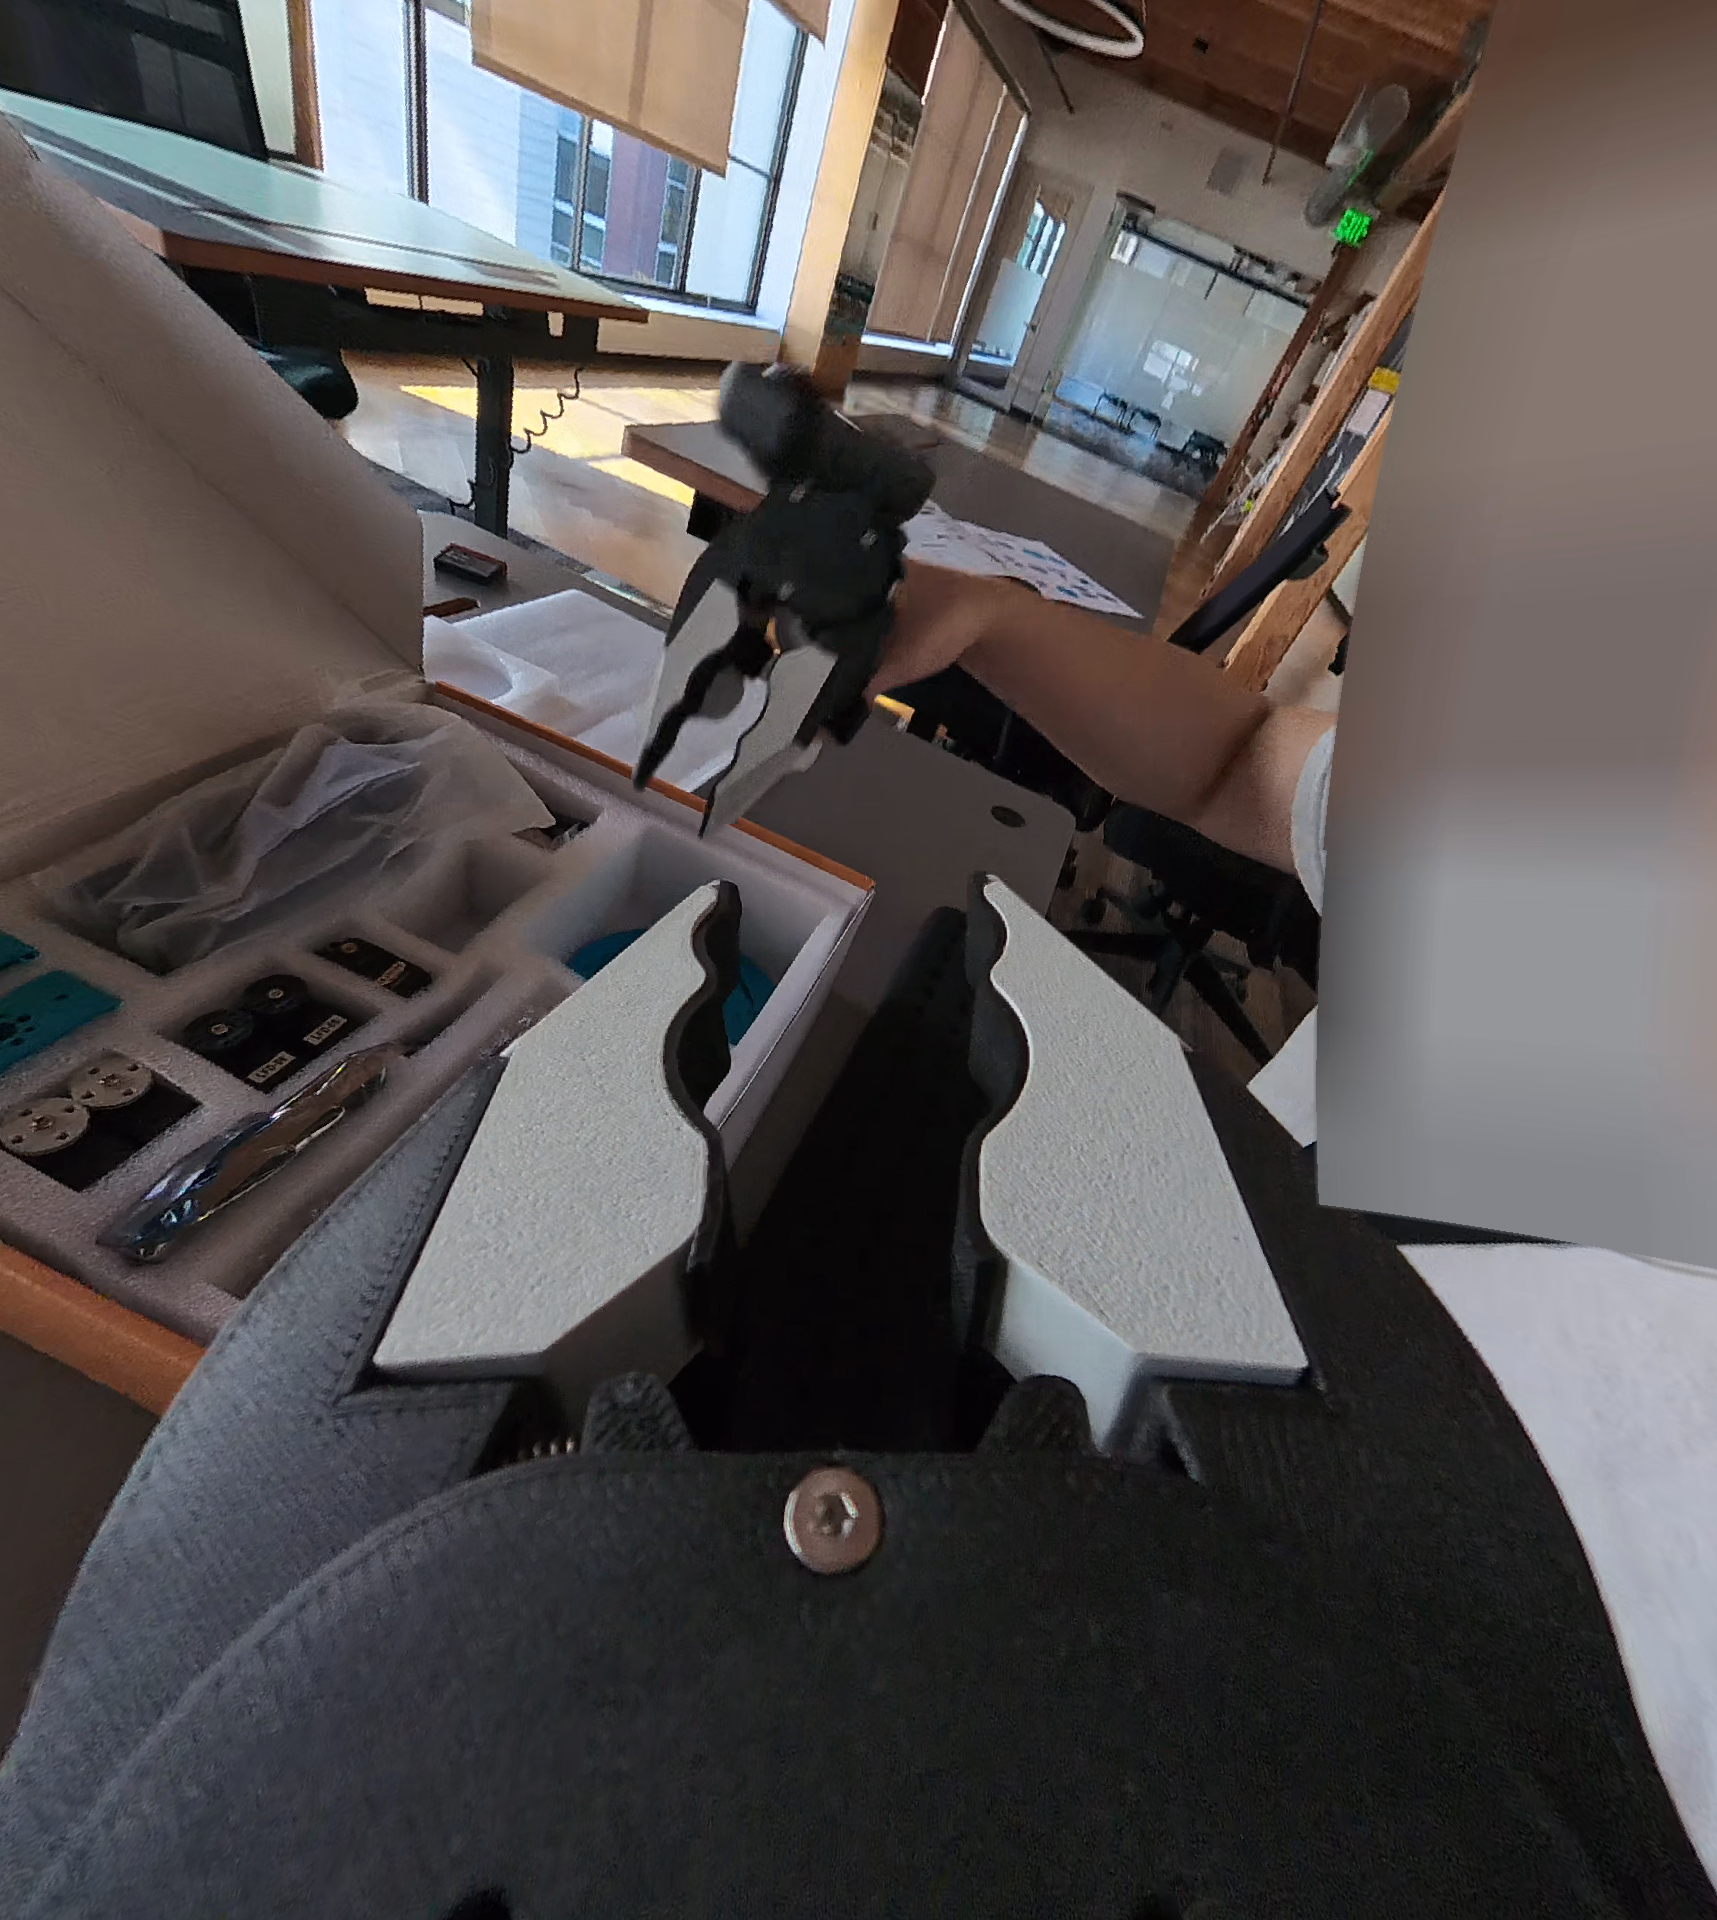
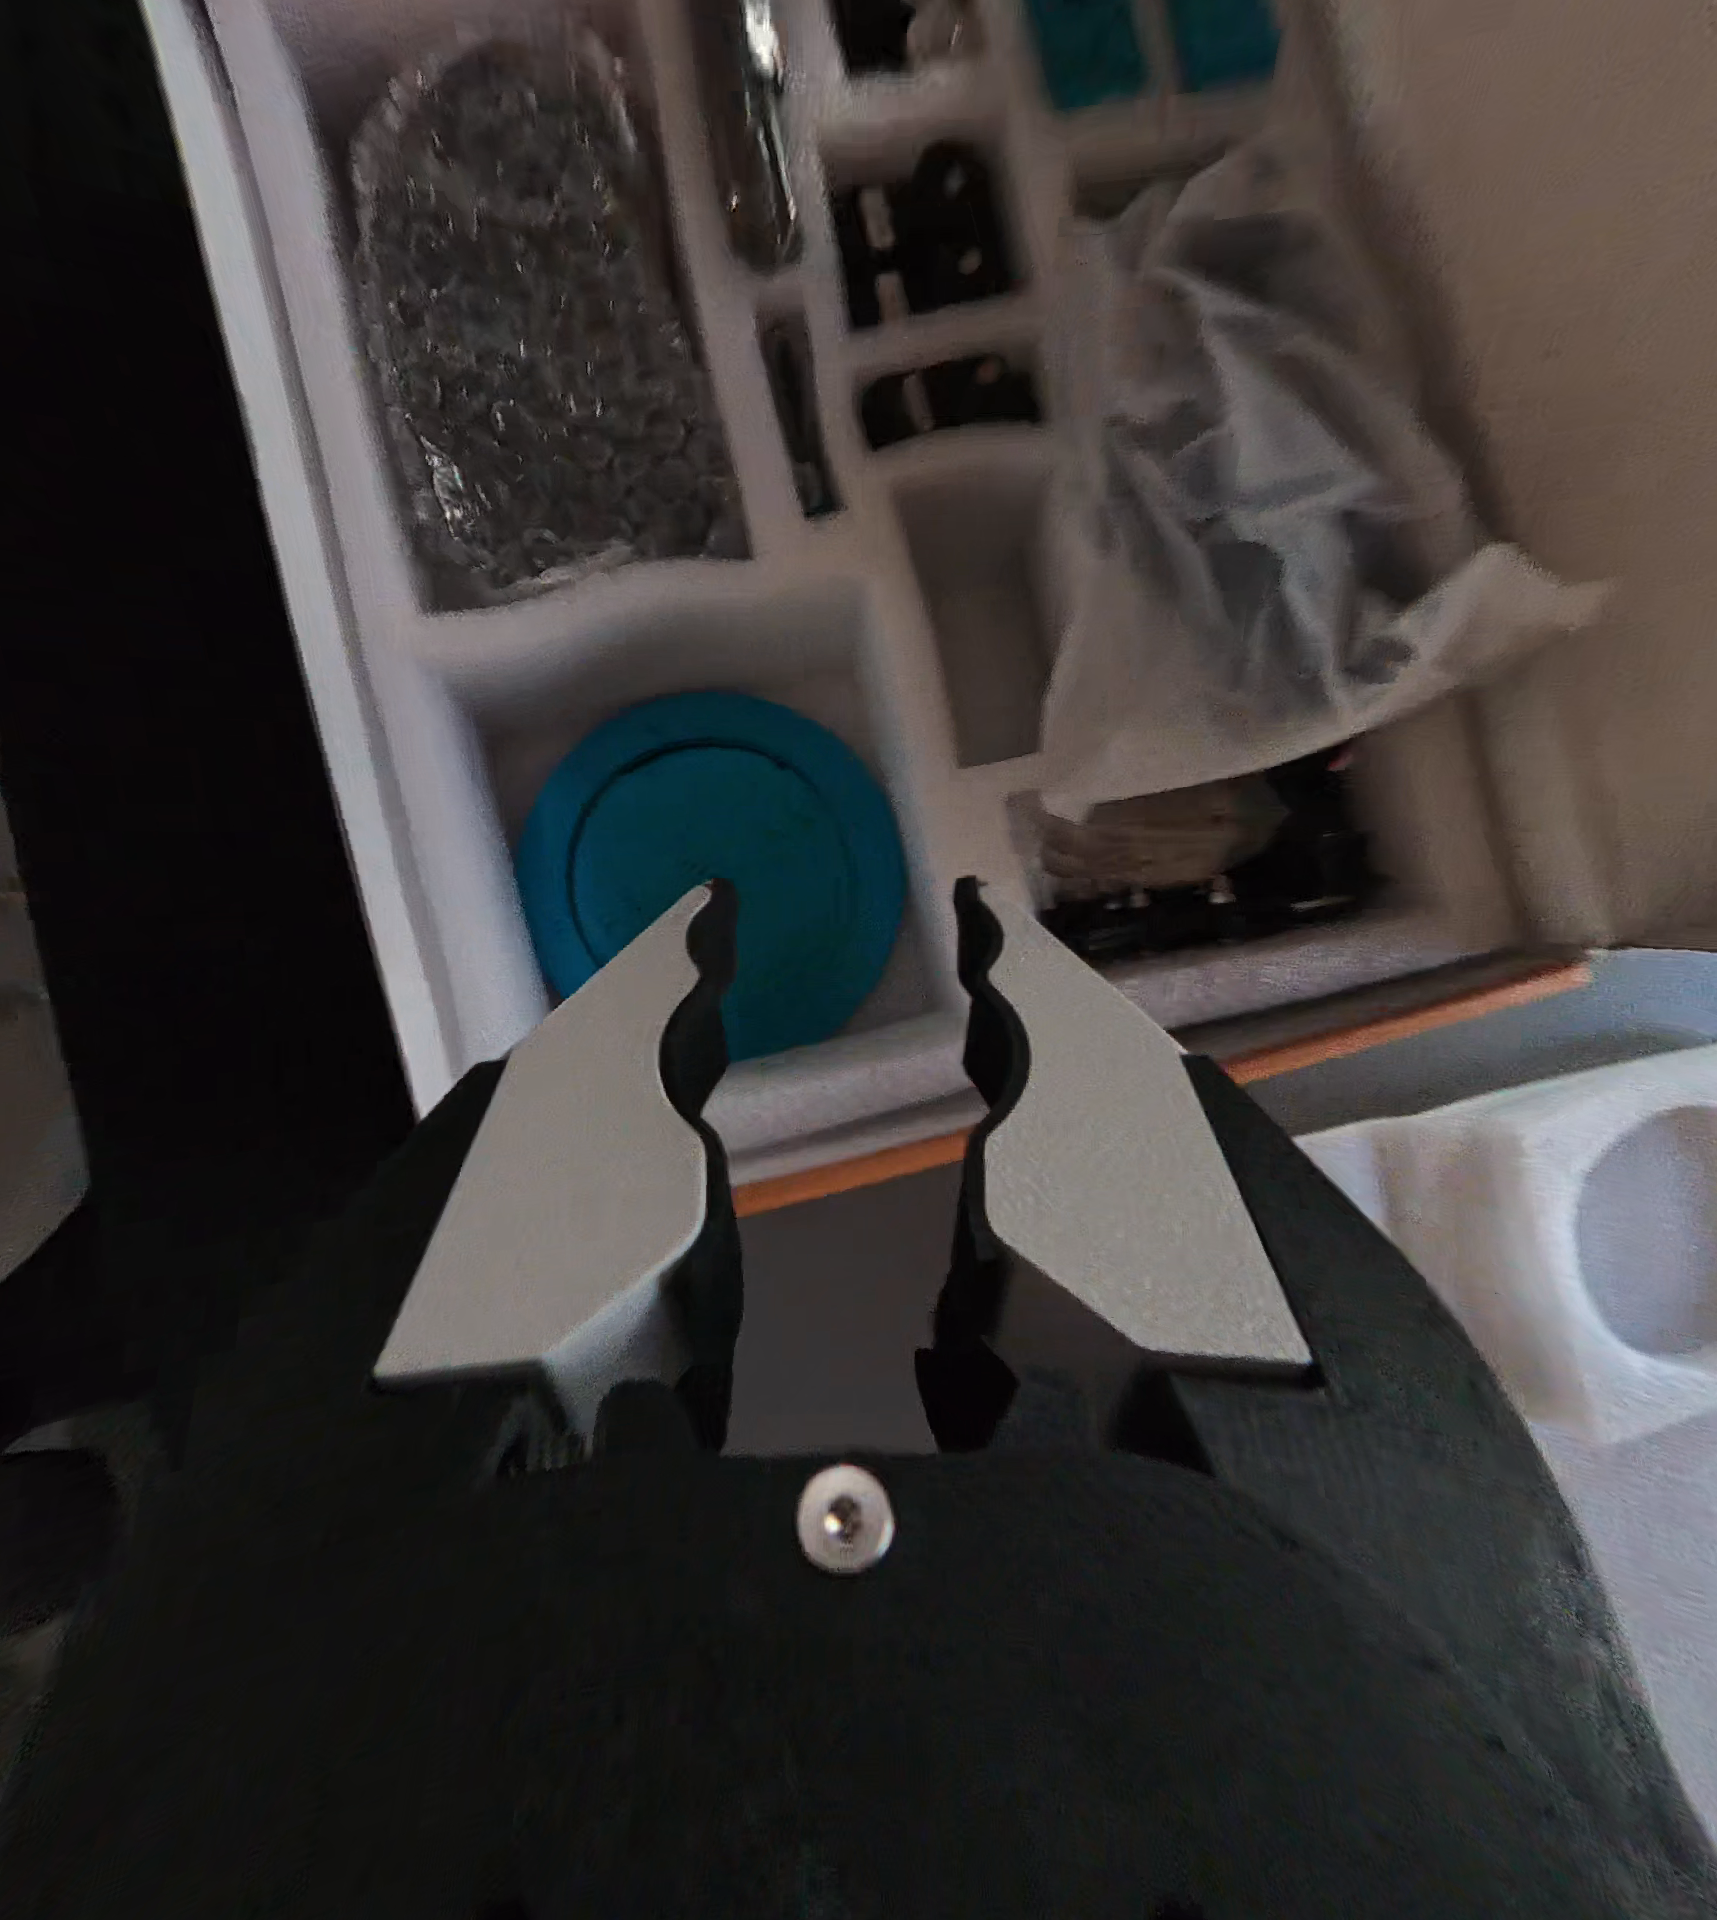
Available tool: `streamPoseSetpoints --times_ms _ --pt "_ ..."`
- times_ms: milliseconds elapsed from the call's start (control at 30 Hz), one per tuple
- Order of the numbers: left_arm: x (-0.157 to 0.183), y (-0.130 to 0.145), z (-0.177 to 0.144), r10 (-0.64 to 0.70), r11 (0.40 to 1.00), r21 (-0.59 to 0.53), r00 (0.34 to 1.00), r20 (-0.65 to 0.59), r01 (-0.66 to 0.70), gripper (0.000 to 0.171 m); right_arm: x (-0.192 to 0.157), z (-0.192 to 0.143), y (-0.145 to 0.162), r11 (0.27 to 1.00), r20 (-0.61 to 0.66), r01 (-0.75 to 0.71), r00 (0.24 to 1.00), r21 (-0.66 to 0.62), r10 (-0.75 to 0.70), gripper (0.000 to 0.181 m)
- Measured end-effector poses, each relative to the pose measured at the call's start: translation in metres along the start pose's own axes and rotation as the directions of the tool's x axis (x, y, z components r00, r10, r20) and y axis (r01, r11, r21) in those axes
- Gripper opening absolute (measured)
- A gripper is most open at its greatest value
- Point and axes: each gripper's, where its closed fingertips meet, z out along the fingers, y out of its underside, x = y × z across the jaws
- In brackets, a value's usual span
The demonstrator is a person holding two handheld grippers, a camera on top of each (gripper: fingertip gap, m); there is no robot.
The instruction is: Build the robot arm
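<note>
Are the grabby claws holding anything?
No, nothing is held. The left hand-held gripper and the right hand-held gripper are both open and empty, the right one hanging above the blue disc.

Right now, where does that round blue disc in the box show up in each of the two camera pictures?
Left wrist view: the blue disc peeks out at centre, mostly hidden behind the left gripper.
Right wrist view: the disc lies in full sight, left of centre, beyond the right gripper.
Shared landmark: the crumpled plastic bag.
</note>
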Motion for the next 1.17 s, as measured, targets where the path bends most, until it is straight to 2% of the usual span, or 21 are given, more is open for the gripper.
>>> streamPoseSetpoints --times_ms 133,200,300,500,700,800,967,1100,1167 --pt "0.004 0.003 -0.005 -0.007 1.000 0.014 1.000 -0.019 0.008 0.042 -0.024 0.040 0.017 0.963 0.090 -0.182 0.975 -0.198 0.203 0.028" --pt "0.003 0.008 -0.008 0.001 1.000 0.002 1.000 -0.012 -0.001 0.042 -0.013 0.050 0.032 0.942 -0.021 -0.192 0.981 -0.277 0.193 0.024" --pt "0.000 0.013 -0.010 0.017 1.000 -0.011 1.000 -0.009 -0.017 0.042 0.000 0.058 0.050 0.903 -0.120 -0.201 0.978 -0.379 0.168 0.024" --pt "0.001 0.012 -0.016 0.020 1.000 0.011 0.998 -0.051 -0.020 0.042 -0.001 0.071 0.060 0.849 -0.137 -0.224 0.974 -0.479 0.179 0.017" --pt "0.002 0.013 -0.024 0.025 1.000 0.015 0.998 -0.055 -0.025 0.041 0.000 0.075 0.065 0.828 -0.137 -0.225 0.974 -0.513 0.179 0.011" --pt "0.004 0.014 -0.026 0.027 1.000 0.016 0.998 -0.057 -0.026 0.041 -0.004 0.075 0.064 0.828 -0.087 -0.229 0.973 -0.512 0.215 0.012" --pt "0.007 0.017 -0.025 0.028 1.000 0.013 0.997 -0.069 -0.027 0.041 -0.019 0.072 0.058 0.828 0.017 -0.267 0.949 -0.493 0.316 0.037" --pt "0.010 0.019 -0.024 0.030 1.000 0.011 0.996 -0.080 -0.030 0.041 -0.035 0.073 0.052 0.818 0.070 -0.285 0.928 -0.499 0.366 0.080" --pt "0.011 0.020 -0.024 0.032 0.999 0.011 0.996 -0.085 -0.031 0.041 -0.041 0.073 0.053 0.809 0.084 -0.273 0.927 -0.521 0.366 0.092"
